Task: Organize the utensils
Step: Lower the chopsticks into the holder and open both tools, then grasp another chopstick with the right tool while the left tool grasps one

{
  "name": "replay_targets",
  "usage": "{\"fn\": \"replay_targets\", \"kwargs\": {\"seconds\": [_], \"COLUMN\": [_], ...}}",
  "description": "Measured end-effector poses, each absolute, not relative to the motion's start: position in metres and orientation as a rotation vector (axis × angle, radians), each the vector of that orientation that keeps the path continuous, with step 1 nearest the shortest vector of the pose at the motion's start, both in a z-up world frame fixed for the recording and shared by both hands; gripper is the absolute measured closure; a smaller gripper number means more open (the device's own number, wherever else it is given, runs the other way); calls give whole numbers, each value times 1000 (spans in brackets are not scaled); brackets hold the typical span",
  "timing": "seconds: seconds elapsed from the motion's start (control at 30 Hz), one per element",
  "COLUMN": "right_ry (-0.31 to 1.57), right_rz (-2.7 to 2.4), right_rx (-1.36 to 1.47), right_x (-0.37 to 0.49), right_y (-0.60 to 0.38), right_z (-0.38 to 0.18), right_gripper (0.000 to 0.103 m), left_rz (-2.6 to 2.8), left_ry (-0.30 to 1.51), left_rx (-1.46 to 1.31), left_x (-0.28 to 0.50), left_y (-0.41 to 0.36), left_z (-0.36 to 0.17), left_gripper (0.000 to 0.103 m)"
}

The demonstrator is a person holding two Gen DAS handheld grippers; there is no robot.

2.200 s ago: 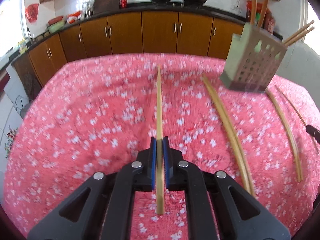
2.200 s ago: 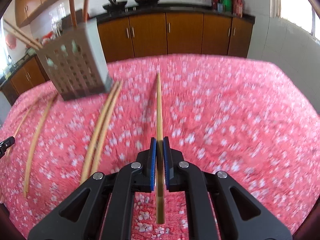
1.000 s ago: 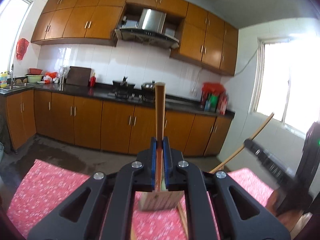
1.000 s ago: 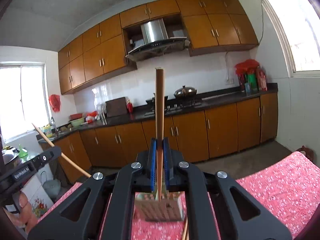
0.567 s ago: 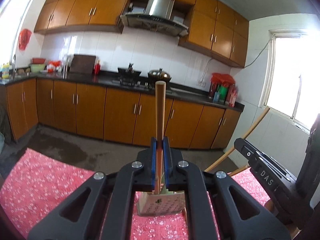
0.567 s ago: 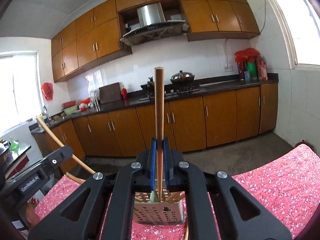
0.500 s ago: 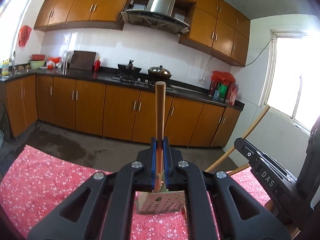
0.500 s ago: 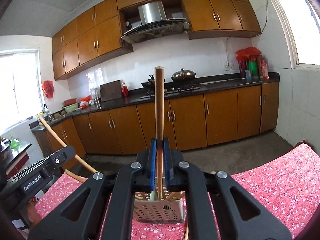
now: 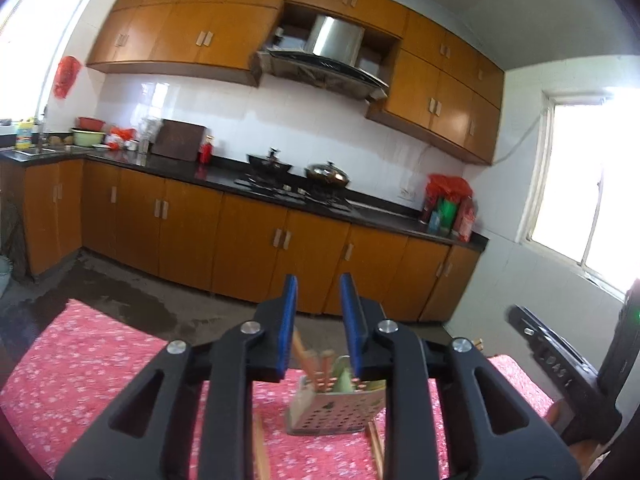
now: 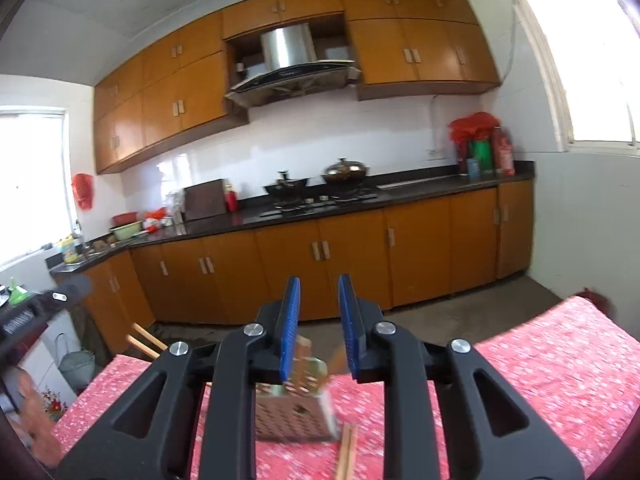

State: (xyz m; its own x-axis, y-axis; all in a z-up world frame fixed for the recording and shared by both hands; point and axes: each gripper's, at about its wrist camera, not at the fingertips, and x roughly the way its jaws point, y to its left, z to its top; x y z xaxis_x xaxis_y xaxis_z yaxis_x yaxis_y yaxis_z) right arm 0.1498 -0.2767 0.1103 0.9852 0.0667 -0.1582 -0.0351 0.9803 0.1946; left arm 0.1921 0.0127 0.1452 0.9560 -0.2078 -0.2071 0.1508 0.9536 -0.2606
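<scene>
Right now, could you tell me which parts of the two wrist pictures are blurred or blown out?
Left wrist: the holder and chopsticks under the open left tool are smeared, and the window is blown out. Right wrist: the holder is blurred below the open right tool, and both windows glare white.

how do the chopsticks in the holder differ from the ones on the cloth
The chopsticks in the holder stand tilted, crowded inside the perforated holder; the loose chopsticks on the cloth lie flat beside it on the red tablecloth. Only the standing ones are put away. Both look like plain wood.
</scene>
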Motion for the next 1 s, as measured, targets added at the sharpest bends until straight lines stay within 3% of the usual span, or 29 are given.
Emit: {"fn": "replay_targets", "kwargs": {"seconds": [0.1, 0.27, 0.5, 0.7, 0.8, 1.0], "right_ry": [246, 488, 774, 865, 857, 848], "right_rz": [-14, -88, 85, 126, 80, -22], "right_rx": [214, 254, 245, 177, 111, 173], "right_x": [141, 148, 149, 151, 153, 157], "right_y": [-302, -325, -283, -254, -253, -277], "right_z": [86, 8, -89, -114, -114, -114], "right_gripper": [82, 82, 83, 83, 95, 95], "left_rz": [-111, -11, -55, -127, -148, -200], "left_ry": [267, 469, 718, 797, 821, 865], "left_rx": [-229, -191, -231, -187, -171, -144], "left_x": [177, 179, 178, 172, 170, 172], "left_y": [35, 69, 64, 35, 22, 4], "left_z": [129, 61, -30, -61, -68, -79], "left_gripper": [75, 74, 75, 75, 75, 81]}}
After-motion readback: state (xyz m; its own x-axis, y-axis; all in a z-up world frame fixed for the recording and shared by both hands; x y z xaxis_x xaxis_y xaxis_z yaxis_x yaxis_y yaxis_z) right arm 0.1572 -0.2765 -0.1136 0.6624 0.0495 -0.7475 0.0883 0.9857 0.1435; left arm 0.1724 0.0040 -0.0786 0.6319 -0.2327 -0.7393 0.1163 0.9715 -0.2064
